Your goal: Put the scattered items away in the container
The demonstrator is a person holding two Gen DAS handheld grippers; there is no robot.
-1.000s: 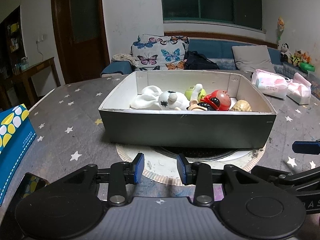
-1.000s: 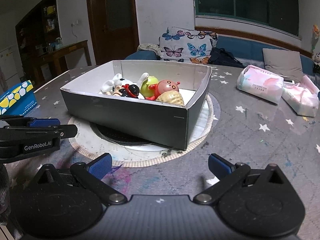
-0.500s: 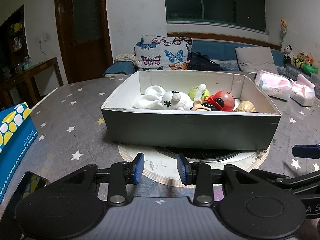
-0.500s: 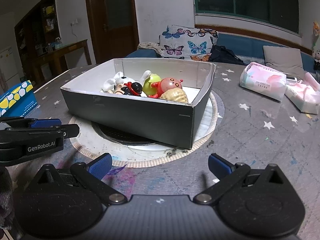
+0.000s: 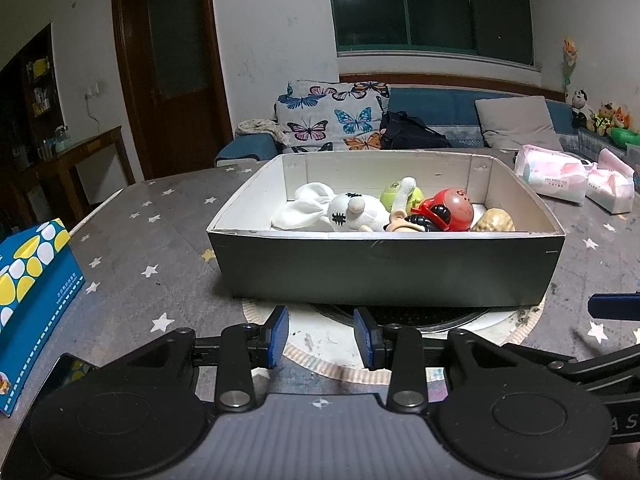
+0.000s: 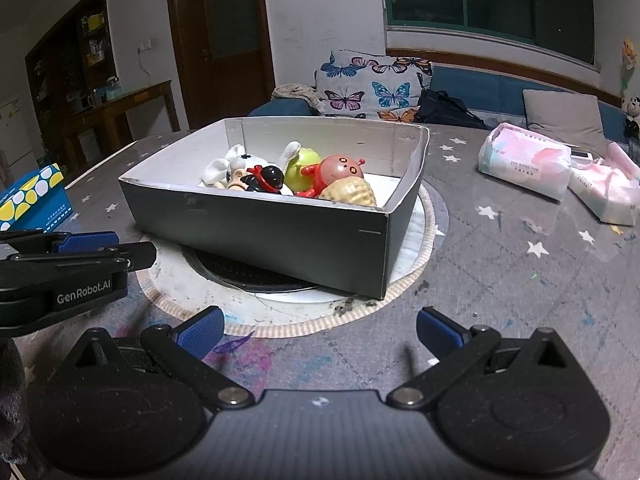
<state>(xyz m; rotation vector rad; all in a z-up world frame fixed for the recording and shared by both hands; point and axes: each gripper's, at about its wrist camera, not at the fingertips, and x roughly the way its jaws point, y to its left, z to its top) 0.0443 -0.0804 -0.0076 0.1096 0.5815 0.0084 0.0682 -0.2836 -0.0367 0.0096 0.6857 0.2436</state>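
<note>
A dark grey box point(image 5: 384, 272) with a white inside stands on a round mat in the middle of the table. In it lie a white plush point(image 5: 344, 212), a green ball point(image 5: 396, 196), a red round toy point(image 5: 452, 210) and a tan peanut-shaped toy point(image 5: 496, 222). My left gripper point(image 5: 320, 336) hovers just in front of the box, open a little, with nothing between its blue pads. My right gripper point(image 6: 320, 328) is wide open and empty near the box's point(image 6: 260, 236) right front corner. The right wrist view also shows the red toy point(image 6: 340, 172) and a black-and-red figure point(image 6: 268, 178).
A blue tissue box point(image 5: 36, 280) with yellow and white dots stands at the table's left edge. Two pink soft packs point(image 6: 524, 166) lie at the right. The star-patterned table point(image 6: 500, 280) is bare right of the box. A sofa with cushions stands behind.
Both cameras have drifted slightly, so the box sits a little lower in the left wrist view. Jaw openings and the toys in the box are unchanged.
</note>
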